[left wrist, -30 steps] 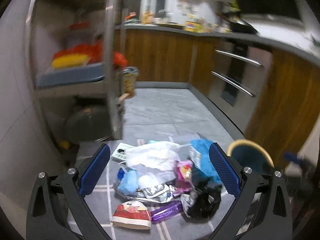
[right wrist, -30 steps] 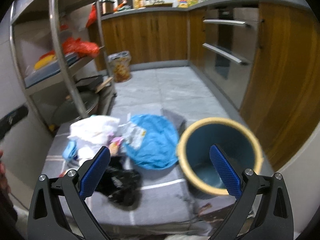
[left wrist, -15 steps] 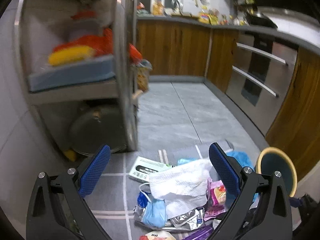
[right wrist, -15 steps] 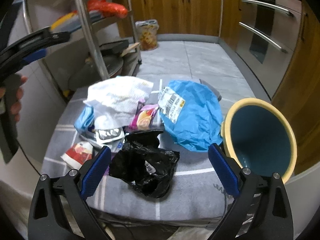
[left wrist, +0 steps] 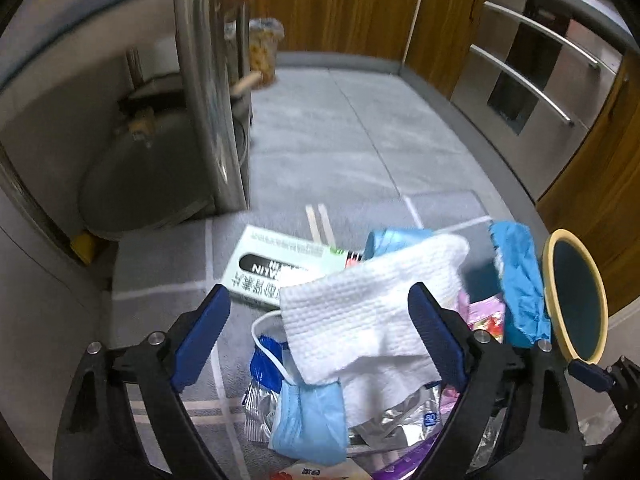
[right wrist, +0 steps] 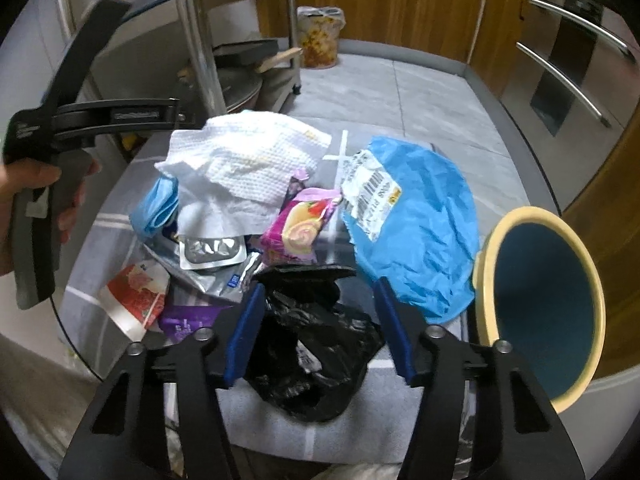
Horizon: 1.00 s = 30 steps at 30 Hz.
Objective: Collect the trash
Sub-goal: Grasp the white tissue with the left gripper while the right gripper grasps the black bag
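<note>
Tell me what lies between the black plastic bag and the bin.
In the right wrist view, the crumpled blue bag with its barcode label lies between the black plastic bag and the bin, its edge reaching the bin's rim.

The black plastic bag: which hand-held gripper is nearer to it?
Right. The right hand-held gripper is open with its fingers straddling the black plastic bag; the left hand-held gripper is over the white paper towel.

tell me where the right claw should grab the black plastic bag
Grip the raised, crumpled upper fold of the black plastic bag, coming straight down from above. The right claw already straddles it with jaws open, and the soft bunched folds should pinch easily without disturbing the wrappers beside it.
</note>
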### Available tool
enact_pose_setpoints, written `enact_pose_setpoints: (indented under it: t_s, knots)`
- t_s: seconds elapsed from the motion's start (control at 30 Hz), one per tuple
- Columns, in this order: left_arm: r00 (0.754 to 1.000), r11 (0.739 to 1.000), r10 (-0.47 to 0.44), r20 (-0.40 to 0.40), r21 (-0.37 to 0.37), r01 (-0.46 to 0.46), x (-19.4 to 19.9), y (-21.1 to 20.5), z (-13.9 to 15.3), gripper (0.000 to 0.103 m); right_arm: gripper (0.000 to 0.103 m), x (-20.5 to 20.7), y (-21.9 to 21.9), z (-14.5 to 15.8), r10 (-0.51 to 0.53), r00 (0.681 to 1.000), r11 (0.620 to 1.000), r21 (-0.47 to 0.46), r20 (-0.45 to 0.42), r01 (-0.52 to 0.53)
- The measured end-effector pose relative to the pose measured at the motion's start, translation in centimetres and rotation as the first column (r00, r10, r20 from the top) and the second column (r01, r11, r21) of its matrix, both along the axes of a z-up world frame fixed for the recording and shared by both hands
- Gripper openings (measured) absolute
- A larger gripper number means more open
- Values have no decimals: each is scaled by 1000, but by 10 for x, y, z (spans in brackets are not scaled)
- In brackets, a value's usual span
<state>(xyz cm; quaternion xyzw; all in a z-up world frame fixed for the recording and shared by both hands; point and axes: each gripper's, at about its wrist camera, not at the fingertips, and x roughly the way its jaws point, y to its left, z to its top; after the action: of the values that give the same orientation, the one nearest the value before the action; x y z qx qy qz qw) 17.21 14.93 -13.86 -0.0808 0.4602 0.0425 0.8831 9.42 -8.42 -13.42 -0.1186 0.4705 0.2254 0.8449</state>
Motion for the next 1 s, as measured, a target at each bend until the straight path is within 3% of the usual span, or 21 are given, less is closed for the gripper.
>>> enact_pose_setpoints:
  t_s: [0.1, 0.2, 0.37, 0.43, 0.57, 0.77, 0.83, 1.0]
  knots:
    - [999, 999, 13, -43, -35, -14, 7, 8, -15, 80, 41, 2, 5, -6, 12, 999, 1000, -9, -38, -12]
    - [998, 996, 3, -69, -91, -9, 11, 11, -23, 63, 28, 5, 4, -11, 9, 997, 1000, 5, -80, -9]
    - [995, 993, -66, -77, -99, 58, 12, -1, -23, 15, 21, 2, 4, -9, 13, 997, 1000, 11, -74, -12]
    - [995, 994, -82, -63, -73, 78, 11, -6, -18, 7, 19, -1, 4, -5, 17, 998, 1000, 17, -62, -16]
    - [997, 996, -71, -14, -49, 70, 1, -10, 4, 2, 12, -7, 2, 4, 30, 999, 999, 45, -36, -28]
    - [991, 997, -74, 108, -13, 76, -25, -20, 54, 2, 10, -17, -4, 25, 44, 999, 994, 96, 20, -46]
    - [983, 996, -87, 161, -14, 90, -36, -27, 76, 2, 3, -20, -8, 35, 43, 998, 991, 125, 36, -47]
    - [959, 991, -135, 249, 24, 134, -62, -49, 112, 2, 2, -29, -16, 63, 50, 994, 981, 180, 99, -67]
